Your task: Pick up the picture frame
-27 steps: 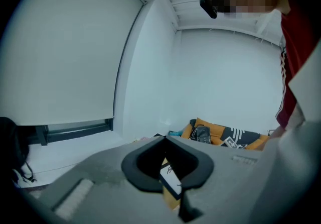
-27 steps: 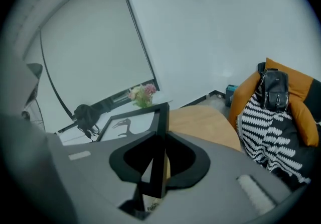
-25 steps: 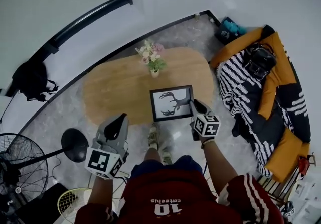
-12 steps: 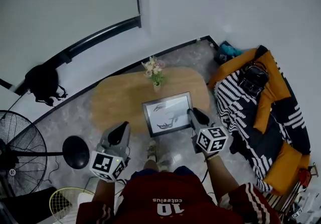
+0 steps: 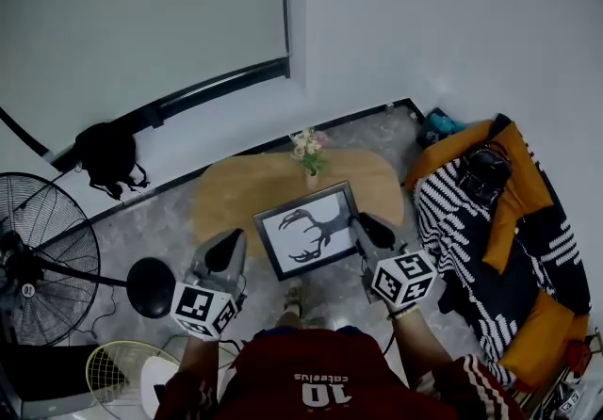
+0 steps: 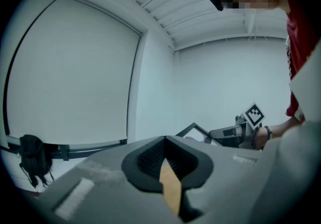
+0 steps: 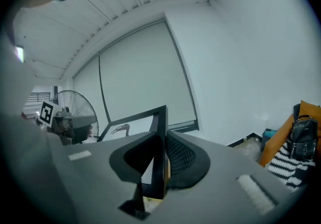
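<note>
The picture frame (image 5: 303, 241) is black-edged with a white antler drawing, and it hangs in the air above the near edge of the oval wooden table (image 5: 236, 194). My right gripper (image 5: 362, 224) is shut on the frame's right edge. In the right gripper view the frame's edge (image 7: 159, 117) stands upright between the pads of the right gripper (image 7: 161, 143). My left gripper (image 5: 226, 247) floats left of the frame, apart from it, shut and holding nothing. The left gripper view looks past the left gripper (image 6: 164, 140) to the frame (image 6: 193, 130) and the right gripper (image 6: 228, 134).
A small vase of flowers (image 5: 310, 153) stands on the table's far edge. A sofa with a striped blanket (image 5: 471, 220) and a black bag (image 5: 482, 173) is at the right. A standing fan (image 5: 38, 258) and a round black base (image 5: 151, 286) are at the left.
The frame has risen from the table with the right gripper and now hangs higher. The left gripper has risen too. The view has lifted, so the table looks smaller and farther.
</note>
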### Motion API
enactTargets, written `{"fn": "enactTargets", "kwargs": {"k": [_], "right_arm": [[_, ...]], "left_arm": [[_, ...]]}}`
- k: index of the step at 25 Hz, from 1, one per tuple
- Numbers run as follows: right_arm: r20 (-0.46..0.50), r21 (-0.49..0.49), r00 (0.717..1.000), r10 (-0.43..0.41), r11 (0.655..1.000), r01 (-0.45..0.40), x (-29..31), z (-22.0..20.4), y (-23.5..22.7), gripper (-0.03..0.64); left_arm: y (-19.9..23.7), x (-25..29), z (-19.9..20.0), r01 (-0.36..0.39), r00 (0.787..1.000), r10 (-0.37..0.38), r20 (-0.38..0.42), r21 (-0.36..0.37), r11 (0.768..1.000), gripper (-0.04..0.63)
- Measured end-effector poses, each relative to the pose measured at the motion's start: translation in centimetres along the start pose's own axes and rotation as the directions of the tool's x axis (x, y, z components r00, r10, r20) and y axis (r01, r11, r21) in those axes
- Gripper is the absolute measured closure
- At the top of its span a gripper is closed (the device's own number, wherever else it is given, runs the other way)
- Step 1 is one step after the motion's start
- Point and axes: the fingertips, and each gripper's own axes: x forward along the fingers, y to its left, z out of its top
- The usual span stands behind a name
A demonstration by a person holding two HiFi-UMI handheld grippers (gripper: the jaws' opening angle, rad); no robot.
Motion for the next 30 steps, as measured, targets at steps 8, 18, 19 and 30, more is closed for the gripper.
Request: {"fn": "enactTargets", "kwargs": {"k": [8, 18, 19, 30], "right_arm": [[0.049, -0.031, 0.996, 0.07, 0.997, -0.068, -1.4, 3.6, 2.0, 0.557], [0.045, -0.047, 0.996, 0.079, 0.996, -0.077, -1.6, 4.2, 2.5, 0.558], [0.045, -0.047, 0.996, 0.079, 0.996, -0.077, -1.5, 4.2, 2.4, 0.558], [0.049, -0.04, 0.995, 0.084, 0.996, -0.082, -1.9, 4.5, 2.4, 0.558]], "left_arm": [[-0.2, -1.7, 2.5, -0.053, 0.998, 0.052, 0.044, 0.026, 0.998, 0.592], [-0.5, -3.1, 3.3, -0.078, 0.996, 0.076, 0.056, 0.037, 0.996, 0.592], [-0.5, -3.0, 3.3, -0.078, 0.996, 0.075, 0.055, 0.038, 0.996, 0.592], [-0.8, -3.3, 3.1, -0.076, 0.996, 0.074, 0.044, 0.047, 0.996, 0.592]]}}
